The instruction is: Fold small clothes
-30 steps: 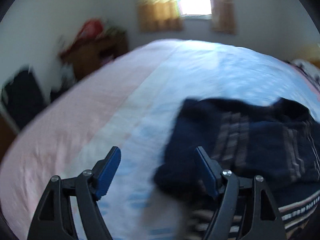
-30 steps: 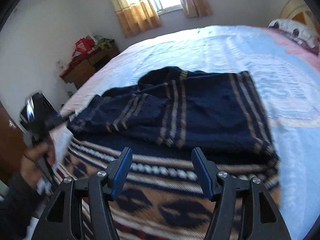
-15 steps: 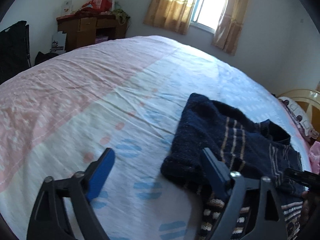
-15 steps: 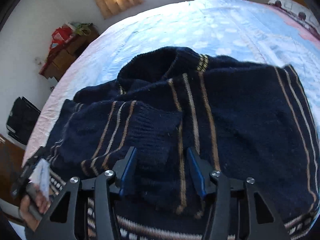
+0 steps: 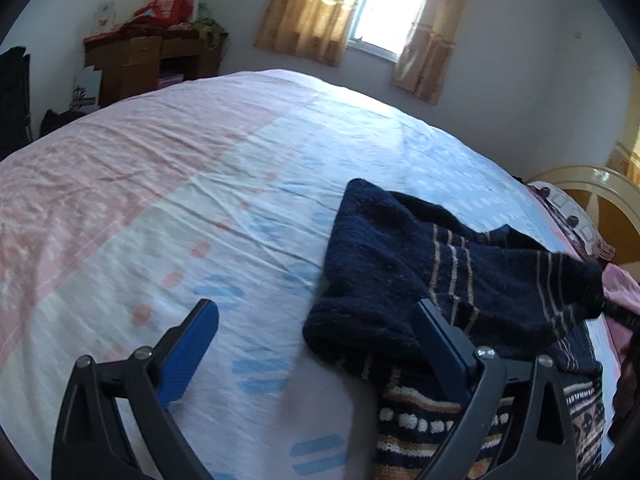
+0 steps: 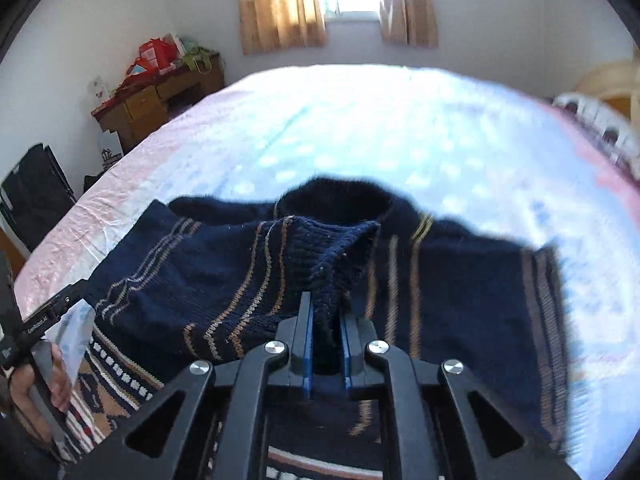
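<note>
We see daylight glaring through the window [image 5: 386, 8] at twelve o'clock, washing out the bedsheet [image 6: 360, 120]. Fisheye bending darkens every corner; motion blur smears the right view's three o'clock edge.

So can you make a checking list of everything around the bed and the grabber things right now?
Surface: bed sheet, pink and pale blue with dashes, lightly creased.
Job's things: navy striped sweater lies partly folded on the bed; a ribbed edge is lifted.
Clutter: patterned blanket under the sweater's near edge.
Grippers: left gripper, jaws wide open, nothing between them, one finger over the sweater. Right gripper, jaws just closed, pinching the sweater's ribbed edge.
Cables: nothing seen.
Surroundings: wooden desk piled with red items, curtained window, dark bag by the wall.
</note>
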The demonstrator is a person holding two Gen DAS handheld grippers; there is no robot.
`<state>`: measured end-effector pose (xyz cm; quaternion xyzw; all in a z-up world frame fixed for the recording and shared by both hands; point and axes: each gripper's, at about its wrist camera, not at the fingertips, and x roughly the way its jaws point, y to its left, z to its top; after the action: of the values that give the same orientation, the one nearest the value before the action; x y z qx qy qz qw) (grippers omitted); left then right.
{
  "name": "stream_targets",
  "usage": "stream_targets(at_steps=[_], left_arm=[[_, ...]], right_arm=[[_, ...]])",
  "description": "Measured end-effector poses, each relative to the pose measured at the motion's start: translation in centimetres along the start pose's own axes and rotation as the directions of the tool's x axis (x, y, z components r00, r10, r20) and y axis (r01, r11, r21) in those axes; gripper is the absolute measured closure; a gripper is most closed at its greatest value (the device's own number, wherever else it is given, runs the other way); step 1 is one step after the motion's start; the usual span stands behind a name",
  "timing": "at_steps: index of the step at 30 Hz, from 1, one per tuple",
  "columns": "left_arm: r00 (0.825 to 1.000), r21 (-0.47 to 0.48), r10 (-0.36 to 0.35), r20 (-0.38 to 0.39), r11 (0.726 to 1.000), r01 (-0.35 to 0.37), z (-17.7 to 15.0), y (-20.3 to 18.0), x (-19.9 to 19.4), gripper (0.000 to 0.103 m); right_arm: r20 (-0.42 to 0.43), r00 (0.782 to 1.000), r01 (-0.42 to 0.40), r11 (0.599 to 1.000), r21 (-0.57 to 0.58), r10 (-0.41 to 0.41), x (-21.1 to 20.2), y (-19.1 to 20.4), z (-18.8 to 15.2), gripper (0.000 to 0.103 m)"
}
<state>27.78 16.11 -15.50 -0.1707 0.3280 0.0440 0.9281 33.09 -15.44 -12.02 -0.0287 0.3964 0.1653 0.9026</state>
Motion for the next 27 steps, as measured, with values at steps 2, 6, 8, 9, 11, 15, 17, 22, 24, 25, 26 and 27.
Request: stream_targets(at_steps=[2,6,8,9,11,15,17,22,24,25,26,27], left_arm=[[1.000,0.010,-0.011,0.011,1.000,0.011,0.0,-0.2,-0.2,0.001],[0.999,0.007,-0.034,0.026,0.999,0.034,-0.1,-0.2,-0.5,0.001],[0.999,0.009,-0.037,0.019,0.999,0.037,-0.1,-0.2,-0.4,0.001],[0.999,0.010,-0.040,0.015,0.999,0.040,0.0,-0.3,-0.3,0.001],[0.999,0.016,-0.047,0.007,0.999,0.047,-0.1,-0.4,-0.2,0.001],[0.999,0.041,-0.048,-0.016,0.998,0.048,-0.2,-1.0,0.2,0.001],[0.999,0.058,-0.043,-0.028,0.997,0.044,-0.2,-1.3,0.4,0.001],[0.999,0.098,-0.029,-0.038,0.995,0.033,-0.5,-2.0,0.5,0.000],[0.999,0.102,-0.021,-0.031,0.994,0.024,-0.5,-2.0,0.3,0.000],[0.999,0.104,-0.018,-0.028,0.994,0.021,-0.4,-2.1,0.2,0.000],[0.999,0.109,-0.014,-0.032,0.994,0.018,-0.3,-2.3,0.2,0.000],[0.999,0.114,-0.002,-0.036,0.993,0.006,-0.1,-2.5,0.1,0.000]], right_arm=[[0.016,1.000,0.026,1.000,-0.017,-0.026,-0.8,-0.2,0.4,0.093],[0.034,0.996,0.081,0.997,-0.017,-0.081,-2.3,-2.0,1.1,0.093],[0.037,0.994,0.107,0.994,-0.003,-0.107,-2.8,-3.4,1.4,0.093],[0.035,0.993,0.113,0.994,0.004,-0.113,-3.0,-4.1,1.4,0.093],[0.031,0.991,0.134,0.991,0.010,-0.134,-3.3,-5.3,1.4,0.093],[0.003,0.986,0.167,0.986,0.031,-0.167,-2.6,-7.3,1.0,0.093],[-0.033,0.987,0.157,0.987,0.042,-0.156,-1.6,-8.1,0.3,0.093],[-0.096,0.988,0.131,0.988,0.085,-0.123,1.7,-10.6,-1.6,0.088],[-0.112,0.986,0.135,0.982,0.130,-0.121,2.2,-11.8,-2.1,0.085],[-0.117,0.984,0.152,0.975,0.162,-0.134,2.2,-12.7,-2.5,0.085],[-0.114,0.983,0.167,0.965,0.200,-0.146,1.9,-13.7,-2.9,0.085],[-0.110,0.982,0.177,0.958,0.226,-0.156,1.6,-14.5,-3.1,0.085]])
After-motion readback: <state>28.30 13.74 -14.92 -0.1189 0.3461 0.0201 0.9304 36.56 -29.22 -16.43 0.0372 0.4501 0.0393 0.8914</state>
